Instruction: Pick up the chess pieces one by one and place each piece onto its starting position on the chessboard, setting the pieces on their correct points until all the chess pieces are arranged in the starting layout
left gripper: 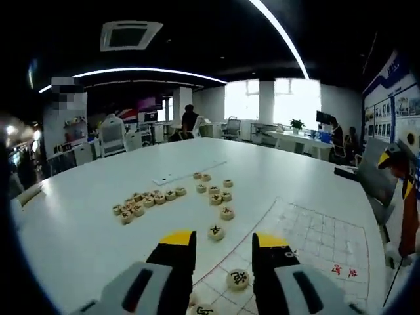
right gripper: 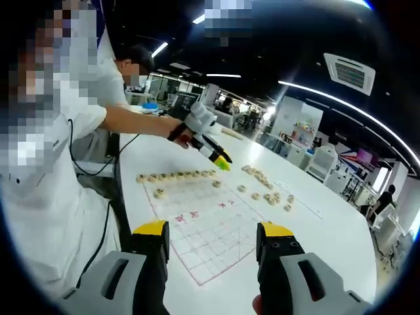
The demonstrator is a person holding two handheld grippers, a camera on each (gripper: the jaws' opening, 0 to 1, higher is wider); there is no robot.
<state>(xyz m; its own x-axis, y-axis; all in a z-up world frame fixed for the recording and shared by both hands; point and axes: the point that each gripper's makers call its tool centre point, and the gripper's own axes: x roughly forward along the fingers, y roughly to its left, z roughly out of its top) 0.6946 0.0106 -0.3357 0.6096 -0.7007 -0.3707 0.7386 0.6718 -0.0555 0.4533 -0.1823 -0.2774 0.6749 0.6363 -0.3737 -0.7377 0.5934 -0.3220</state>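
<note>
Open office: white counter [left gripper: 85, 223], dark ceiling with vent [left gripper: 129, 34], light strips [left gripper: 279, 33], bright windows [left gripper: 292, 98].

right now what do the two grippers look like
Both the left gripper and the right gripper have grey bodies with a dark slot on each side, and black jaws capped with yellow tips. In the right gripper view, the person wears a white short-sleeved shirt.

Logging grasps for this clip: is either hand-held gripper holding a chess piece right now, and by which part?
Nothing is held. The left hand-held gripper is open above a chess piece on the board; the right hand-held gripper is open and empty.
</note>
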